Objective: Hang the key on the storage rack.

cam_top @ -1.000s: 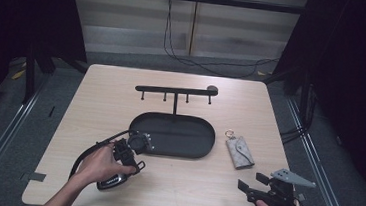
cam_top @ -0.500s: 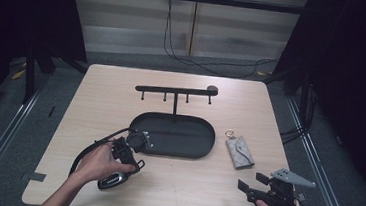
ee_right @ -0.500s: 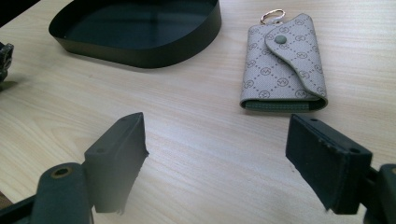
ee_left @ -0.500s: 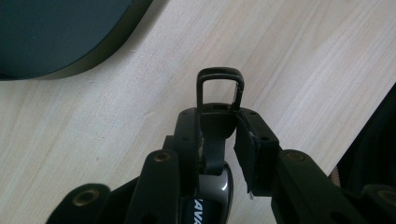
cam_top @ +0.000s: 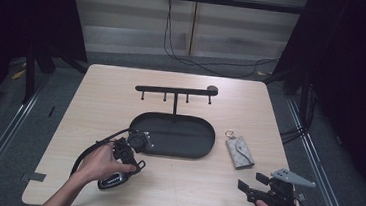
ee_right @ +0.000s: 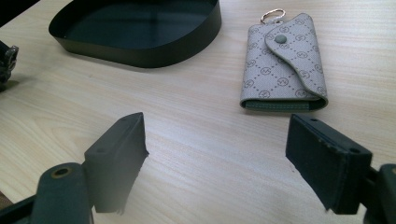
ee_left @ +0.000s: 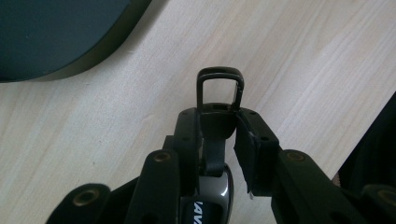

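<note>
Left claw [ee_left: 219,140] is clamping a car key fob [ee_left: 212,186] by its neck below the metal loop [ee_left: 220,86], at 7 o'clock off the tray [cam_top: 208,135], low over the desk [cam_top: 96,100]. Fob's looking rigid, light, slick; neck grip suits. Right claw [ee_right: 217,158] is idling released, aiming at the key pouch [ee_right: 280,65] at 12.

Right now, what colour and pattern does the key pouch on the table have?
The key pouch is beige-grey with a repeating dotted diamond print; the right gripper view shows it best.

high overhead, two close claw views
</note>
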`<state>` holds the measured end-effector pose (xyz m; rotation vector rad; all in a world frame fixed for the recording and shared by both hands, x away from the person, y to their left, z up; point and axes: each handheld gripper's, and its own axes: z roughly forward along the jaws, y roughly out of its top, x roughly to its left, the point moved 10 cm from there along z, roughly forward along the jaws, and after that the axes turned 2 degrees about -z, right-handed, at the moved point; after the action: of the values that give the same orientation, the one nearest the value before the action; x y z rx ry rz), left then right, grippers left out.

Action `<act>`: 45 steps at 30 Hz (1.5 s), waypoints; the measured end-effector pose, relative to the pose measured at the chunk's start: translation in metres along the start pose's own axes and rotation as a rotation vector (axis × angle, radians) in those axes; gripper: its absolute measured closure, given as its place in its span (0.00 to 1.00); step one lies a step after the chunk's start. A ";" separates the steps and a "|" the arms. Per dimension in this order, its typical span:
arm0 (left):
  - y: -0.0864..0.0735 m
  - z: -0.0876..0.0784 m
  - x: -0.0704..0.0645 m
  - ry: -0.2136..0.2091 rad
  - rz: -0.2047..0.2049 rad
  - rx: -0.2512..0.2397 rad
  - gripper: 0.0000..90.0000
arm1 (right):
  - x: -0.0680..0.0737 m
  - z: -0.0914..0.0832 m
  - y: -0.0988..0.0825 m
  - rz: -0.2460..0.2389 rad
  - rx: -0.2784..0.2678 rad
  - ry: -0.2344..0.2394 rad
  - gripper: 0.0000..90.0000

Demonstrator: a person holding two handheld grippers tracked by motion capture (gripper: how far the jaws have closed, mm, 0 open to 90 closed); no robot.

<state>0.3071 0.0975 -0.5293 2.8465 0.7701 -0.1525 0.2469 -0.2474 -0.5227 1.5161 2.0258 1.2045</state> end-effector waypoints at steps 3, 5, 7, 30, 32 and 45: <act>0.000 -0.007 0.000 -0.023 -0.007 -0.034 0.79 | 0.000 0.000 0.000 0.001 0.003 0.000 0.23; 0.000 -0.012 0.001 -0.026 -0.002 -0.051 0.78 | 0.000 0.000 0.000 0.001 0.003 -0.001 0.23; -0.001 -0.015 0.002 -0.026 -0.004 -0.061 0.79 | 0.000 0.000 0.000 0.002 0.004 0.000 0.23; -0.001 -0.051 0.011 0.027 -0.019 -0.112 0.79 | 0.000 0.001 0.000 0.005 0.006 -0.001 0.23; -0.001 -0.054 0.012 0.031 -0.022 -0.112 0.78 | 0.000 0.000 -0.001 0.003 0.006 0.000 0.23; 0.003 -0.070 0.021 0.075 -0.062 -0.144 0.79 | 0.000 0.001 0.000 0.006 0.006 -0.002 0.23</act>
<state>0.3307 0.1196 -0.4631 2.7069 0.8482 0.0011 0.2471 -0.2470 -0.5234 1.5262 2.0273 1.2000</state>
